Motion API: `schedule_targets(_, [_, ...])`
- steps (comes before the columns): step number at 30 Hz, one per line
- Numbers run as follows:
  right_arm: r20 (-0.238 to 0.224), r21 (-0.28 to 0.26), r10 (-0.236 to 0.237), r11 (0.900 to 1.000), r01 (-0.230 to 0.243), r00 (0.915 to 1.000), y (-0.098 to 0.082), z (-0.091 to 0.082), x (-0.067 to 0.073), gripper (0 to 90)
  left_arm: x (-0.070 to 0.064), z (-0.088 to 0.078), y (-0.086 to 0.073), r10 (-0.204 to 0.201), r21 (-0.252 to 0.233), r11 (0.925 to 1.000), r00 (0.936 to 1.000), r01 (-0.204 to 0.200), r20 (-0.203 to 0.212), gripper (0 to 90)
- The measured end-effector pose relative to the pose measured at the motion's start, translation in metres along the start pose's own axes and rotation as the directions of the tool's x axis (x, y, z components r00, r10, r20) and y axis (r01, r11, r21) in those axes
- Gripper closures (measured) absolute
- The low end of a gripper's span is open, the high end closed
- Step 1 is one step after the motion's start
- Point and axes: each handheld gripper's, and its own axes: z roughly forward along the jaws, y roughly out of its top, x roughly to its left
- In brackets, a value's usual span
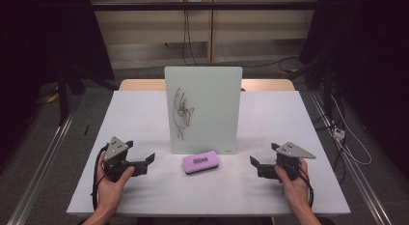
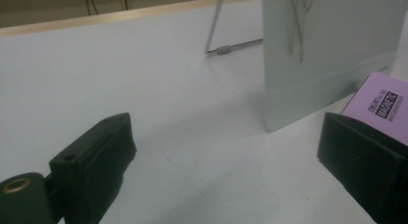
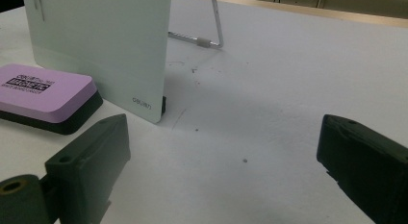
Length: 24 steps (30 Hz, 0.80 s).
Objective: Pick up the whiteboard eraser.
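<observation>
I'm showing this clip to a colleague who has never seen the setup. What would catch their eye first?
Most striking is the upright whiteboard at the middle of the white table, with a black scribble on its left half. Just in front of it lies a purple eraser. The left tool and right tool rest on either side of the eraser, both open and empty.

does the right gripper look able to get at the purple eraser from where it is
Probably yes. The right gripper has its jaws open and empty, pointing toward the purple eraser, with bare table between them. The whiteboard stands behind the eraser, not across the path.
</observation>
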Motion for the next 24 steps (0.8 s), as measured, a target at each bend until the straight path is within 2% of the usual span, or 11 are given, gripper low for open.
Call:
schedule_targets(3, [-0.001,0.001,-0.002,1.0,0.002,1.0,0.0,0.0,0.0,4.5,-0.001,0.001,0.0,-0.005,0.006,1.0,1.0,0.005,0.001,5.7])
schedule_targets(10, [-0.021,0.01,-0.009,1.0,0.009,0.9997,-0.001,0.002,0.001,4.4,-0.005,0.006,0.002,0.017,0.021,0.9996,0.9998,-0.017,0.011,5.0])
schedule_targets(16, [-0.021,0.007,-0.005,1.0,0.005,0.9998,0.0,0.002,0.0,4.5,-0.007,0.007,0.003,0.037,0.057,0.9976,0.9981,-0.039,0.049,6.1])
schedule_targets(24, [-0.022,0.006,-0.011,1.0,0.011,0.9997,0.0,0.002,0.001,4.5,-0.01,0.012,0.005,0.047,0.08,0.9953,0.9946,-0.055,0.092,7.9])
